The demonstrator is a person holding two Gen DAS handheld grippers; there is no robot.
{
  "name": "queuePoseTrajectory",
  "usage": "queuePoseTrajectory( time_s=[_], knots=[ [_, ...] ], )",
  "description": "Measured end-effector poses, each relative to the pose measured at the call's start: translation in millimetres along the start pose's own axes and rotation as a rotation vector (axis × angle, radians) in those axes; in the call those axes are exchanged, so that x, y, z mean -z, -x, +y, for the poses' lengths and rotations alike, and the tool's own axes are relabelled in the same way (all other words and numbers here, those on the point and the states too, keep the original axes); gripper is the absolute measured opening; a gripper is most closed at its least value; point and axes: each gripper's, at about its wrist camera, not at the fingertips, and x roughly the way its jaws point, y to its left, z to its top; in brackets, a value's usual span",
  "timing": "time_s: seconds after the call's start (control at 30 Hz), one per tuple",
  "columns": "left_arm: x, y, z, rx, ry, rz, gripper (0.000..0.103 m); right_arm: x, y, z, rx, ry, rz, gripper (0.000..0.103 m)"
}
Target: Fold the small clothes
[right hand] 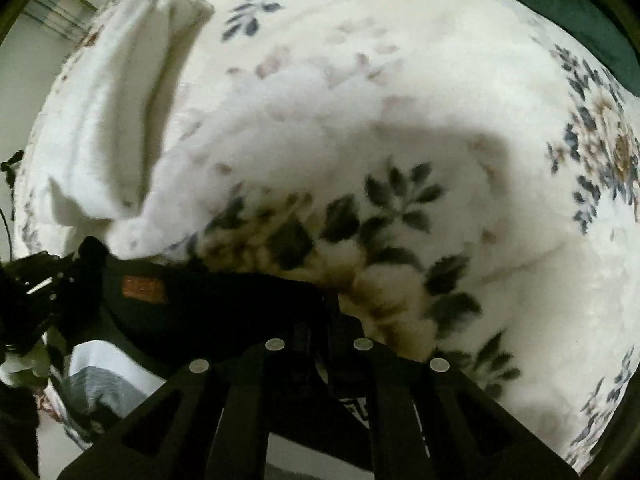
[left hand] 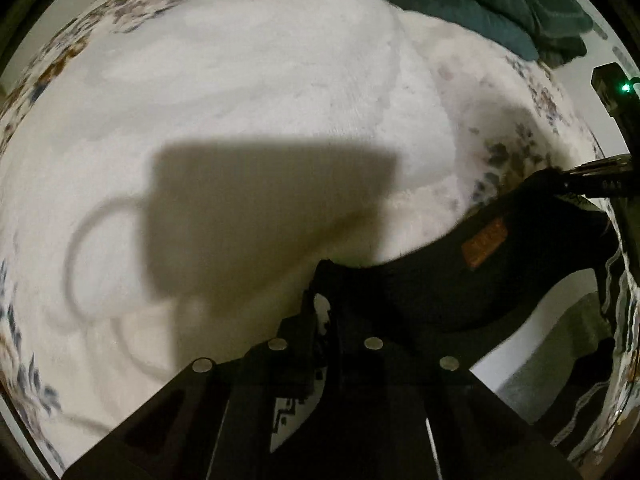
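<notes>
Item, as we see it: both tongs aimed steeply down over a white floral blanket (right hand: 400, 120). Left gripper (left hand: 326, 300) clamped on one end of a black garment (left hand: 440, 276); right gripper (right hand: 320, 320) clamped on the other end. The garment's long axis runs between them, at the blanket's near edge, orange patch (right hand: 144, 288) facing up

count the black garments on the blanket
1. The black garment with an orange patch hangs stretched between the left gripper and right gripper, above the floral blanket. Others may lie outside view.
</notes>
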Motion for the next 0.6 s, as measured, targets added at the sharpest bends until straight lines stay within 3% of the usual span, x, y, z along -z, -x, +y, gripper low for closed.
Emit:
queuePoseTrajectory(
  time_s=[0.13, 0.17, 0.23, 0.27, 0.3, 0.33, 0.4, 0.47, 0.6],
  knots=[
    [-4, -4, 6, 0.016, 0.021, 0.013, 0.009, -9, -13, -14, 0.01, -0.041, 0.026, 0.006],
    [-2, 2, 8, 0.014, 0.047, 0.006, 0.01, -11, -10, -24, -0.016, -0.076, 0.027, 0.011],
    [4, 16, 13, 0.007, 0.096, 0.004, 0.011, -12, -2, -32, -0.059, -0.125, 0.032, 0.027],
    [10, 27, 14, -0.011, 0.122, -0.009, 0.014, -6, 12, -43, -0.076, -0.15, 0.016, 0.053],
    [15, 36, 12, -0.043, 0.134, -0.026, 0.026, 1, 21, -48, -0.084, -0.164, 0.001, 0.071],
    [22, 48, 9, -0.099, 0.142, -0.047, 0.034, 15, 41, -61, -0.114, -0.186, -0.039, 0.073],
    [43, 73, 3, -0.164, 0.175, -0.072, 0.084, 47, 68, -83, -0.166, -0.236, -0.076, 0.073],
    [62, 90, -6, -0.185, 0.231, -0.089, 0.094, 93, 90, -106, -0.219, -0.312, -0.092, 0.073],
    [111, 110, -50, -0.186, 0.305, -0.063, 0.094, 213, 104, -108, -0.304, -0.47, -0.085, 0.073]
  ],
)
